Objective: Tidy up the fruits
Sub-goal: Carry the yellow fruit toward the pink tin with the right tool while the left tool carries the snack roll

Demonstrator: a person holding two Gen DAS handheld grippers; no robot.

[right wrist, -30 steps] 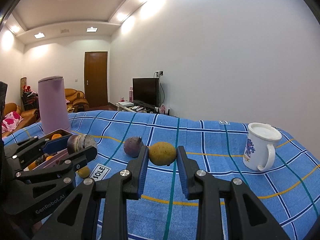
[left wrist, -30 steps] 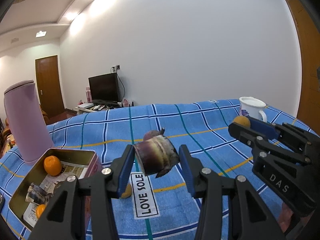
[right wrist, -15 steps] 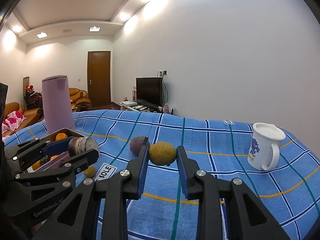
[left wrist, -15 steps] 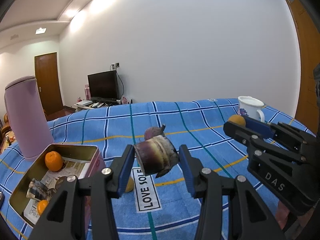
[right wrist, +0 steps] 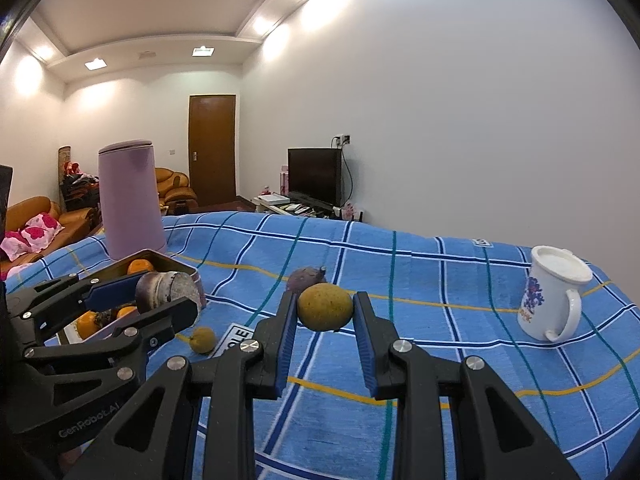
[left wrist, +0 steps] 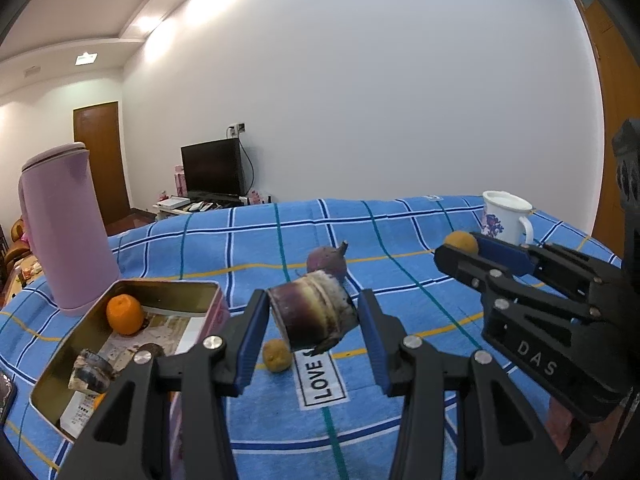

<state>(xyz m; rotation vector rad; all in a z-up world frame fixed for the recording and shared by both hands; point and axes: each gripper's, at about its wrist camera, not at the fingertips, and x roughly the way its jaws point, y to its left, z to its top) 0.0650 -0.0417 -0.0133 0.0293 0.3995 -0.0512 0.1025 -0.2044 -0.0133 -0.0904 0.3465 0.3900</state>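
My left gripper point(left wrist: 312, 316) is shut on a purple-brown stubby fruit point(left wrist: 314, 316), held above the blue checked cloth, right of an open tin box point(left wrist: 200, 288). The box holds an orange point(left wrist: 125, 314) and other pieces. My right gripper point(right wrist: 325, 310) is shut on a yellow-green round fruit point(right wrist: 325, 307), held above the cloth; it also shows in the left wrist view point(left wrist: 462, 242). A purple fruit with a stem point(left wrist: 326, 262) and a small yellow fruit point(left wrist: 276, 355) lie on the cloth. In the right wrist view the left gripper point(right wrist: 166, 294) holds its fruit beside the tin box point(right wrist: 176, 261).
A tall pink jug point(left wrist: 66, 232) stands behind the tin box. A white flowered mug point(right wrist: 550, 300) stands at the right. A "LOVE SOLE" label point(left wrist: 322, 376) is on the cloth. A TV and sofas are beyond the table.
Both grippers have moved slightly back and left with their fruits; the tin box and jug have shifted right in the left wrist view. Both grips are unchanged.
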